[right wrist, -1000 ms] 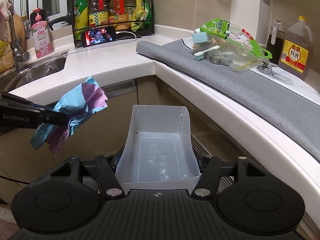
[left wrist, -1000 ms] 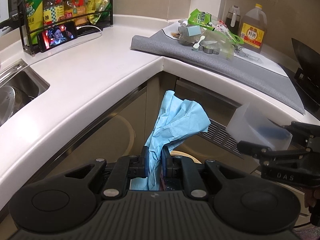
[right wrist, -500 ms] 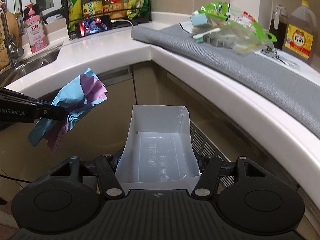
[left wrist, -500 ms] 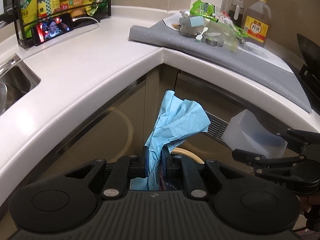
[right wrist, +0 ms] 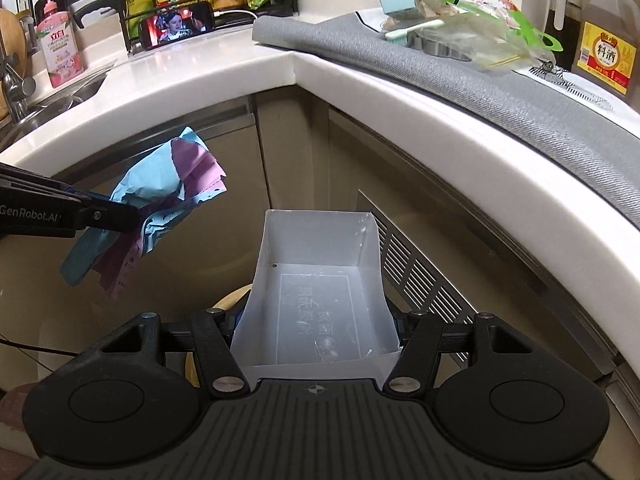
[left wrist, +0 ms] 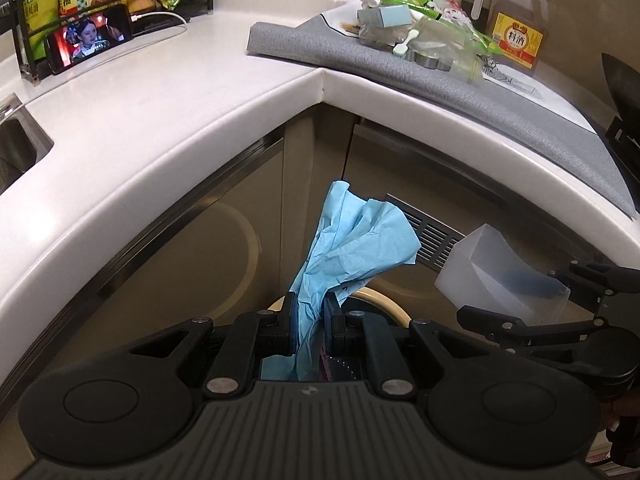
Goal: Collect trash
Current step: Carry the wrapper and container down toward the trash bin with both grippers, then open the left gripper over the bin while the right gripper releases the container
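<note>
My left gripper (left wrist: 310,308) is shut on a crumpled blue paper (left wrist: 360,240), which sticks up between its pads. In the right wrist view the same paper (right wrist: 160,184) shows blue and purple sheets, pinched by the left gripper (right wrist: 132,216) coming in from the left. My right gripper (right wrist: 318,320) is closed on the sides of an empty translucent white plastic box (right wrist: 320,292), which also shows in the left wrist view as the box (left wrist: 492,276). Both grippers hang below the counter edge, in front of the cabinet corner. A beige round rim (left wrist: 394,306) peeks out beneath them.
The white L-shaped counter (left wrist: 160,92) carries a grey mat (left wrist: 500,92) with a pile of plastic bags and wrappers (left wrist: 432,28), a cooking-wine jug (left wrist: 518,26), a phone (left wrist: 90,38) by a bottle rack, and a sink (right wrist: 48,100). A vent grille (right wrist: 420,268) sits in the cabinet.
Both grippers have sunk lower below the counter edge, each keeping its hold. The counter top now sits higher in both views.
</note>
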The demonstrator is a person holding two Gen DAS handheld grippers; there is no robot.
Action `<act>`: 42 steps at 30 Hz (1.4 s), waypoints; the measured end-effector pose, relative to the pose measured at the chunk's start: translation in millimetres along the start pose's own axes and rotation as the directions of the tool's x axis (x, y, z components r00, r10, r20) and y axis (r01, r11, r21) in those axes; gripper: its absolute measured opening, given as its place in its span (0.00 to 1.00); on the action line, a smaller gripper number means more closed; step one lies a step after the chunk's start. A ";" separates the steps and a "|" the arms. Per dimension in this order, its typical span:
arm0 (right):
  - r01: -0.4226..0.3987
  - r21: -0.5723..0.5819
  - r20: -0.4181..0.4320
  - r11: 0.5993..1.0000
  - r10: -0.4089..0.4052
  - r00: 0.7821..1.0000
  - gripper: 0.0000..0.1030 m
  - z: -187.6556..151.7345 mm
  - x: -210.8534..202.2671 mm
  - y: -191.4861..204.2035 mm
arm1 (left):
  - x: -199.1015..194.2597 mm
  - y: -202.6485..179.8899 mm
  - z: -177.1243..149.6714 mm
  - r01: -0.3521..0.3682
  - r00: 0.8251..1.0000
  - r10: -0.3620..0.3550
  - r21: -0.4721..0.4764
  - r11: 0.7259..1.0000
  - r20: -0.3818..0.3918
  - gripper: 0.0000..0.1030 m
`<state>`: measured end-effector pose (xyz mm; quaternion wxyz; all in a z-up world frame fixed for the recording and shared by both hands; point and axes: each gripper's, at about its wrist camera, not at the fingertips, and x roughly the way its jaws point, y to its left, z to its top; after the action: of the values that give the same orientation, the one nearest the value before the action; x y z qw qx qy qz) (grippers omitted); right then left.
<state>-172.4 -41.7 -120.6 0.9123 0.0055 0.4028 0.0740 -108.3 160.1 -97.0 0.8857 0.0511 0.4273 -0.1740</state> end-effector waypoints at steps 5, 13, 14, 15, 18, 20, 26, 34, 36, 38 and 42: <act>-0.002 -0.006 -0.013 1.000 0.002 1.000 0.61 1.7 6.9 0.1 | 6.2 1.2 0.7 0.002 1.000 -0.002 -0.006 1.000 -0.018 0.13; -0.001 -0.008 -0.043 1.000 0.001 0.999 0.61 1.9 22.1 1.3 | 20.2 3.4 -1.5 0.001 0.999 -0.002 -0.017 1.000 -0.051 0.13; -0.001 -0.008 -0.048 1.000 0.000 0.999 0.61 2.0 24.8 0.6 | 21.8 3.7 -1.6 0.000 0.998 -0.001 -0.018 1.000 -0.056 0.13; 0.001 -0.007 -0.052 1.000 -0.001 0.999 0.61 1.6 26.6 0.4 | 23.1 4.0 -1.9 0.000 0.998 -0.001 -0.018 1.000 -0.060 0.13; 0.002 -0.005 -0.065 1.000 -0.003 0.998 0.61 1.0 31.8 -0.3 | 26.1 5.1 -1.7 0.000 0.998 -0.001 -0.020 1.000 -0.069 0.13; 0.004 -0.007 -0.070 1.000 -0.004 0.998 0.61 1.4 34.4 -0.2 | 27.7 5.9 -2.0 0.001 0.997 -0.002 -0.022 1.000 -0.073 0.13; 0.002 -0.014 -0.084 1.000 -0.003 0.996 0.61 2.5 42.2 2.4 | 33.2 4.4 -0.3 0.007 0.997 -0.009 -0.020 1.000 -0.083 0.13; 0.009 -0.009 -0.110 1.000 -0.010 0.994 0.61 1.8 58.8 1.1 | 51.6 5.2 -1.3 0.013 0.992 -0.016 -0.023 1.000 -0.125 0.13; 0.010 -0.003 -0.120 1.000 -0.011 0.993 0.61 1.8 64.7 0.0 | 57.9 5.8 -2.5 0.016 0.989 -0.019 -0.025 1.000 -0.144 0.13; 0.011 -0.001 -0.128 1.000 -0.011 0.992 0.61 1.7 69.0 -1.7 | 63.1 6.1 -3.2 0.015 0.988 -0.019 -0.026 1.000 -0.156 0.13; 0.018 0.007 -0.139 1.000 -0.017 0.990 0.61 0.4 74.2 -4.4 | 70.4 6.3 -2.9 0.005 0.986 -0.008 -0.021 1.000 -0.167 0.13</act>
<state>-122.2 -35.7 -175.1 0.8825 0.0006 0.4659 0.0644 -67.8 148.1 -153.7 0.8468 0.0551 0.5019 -0.1675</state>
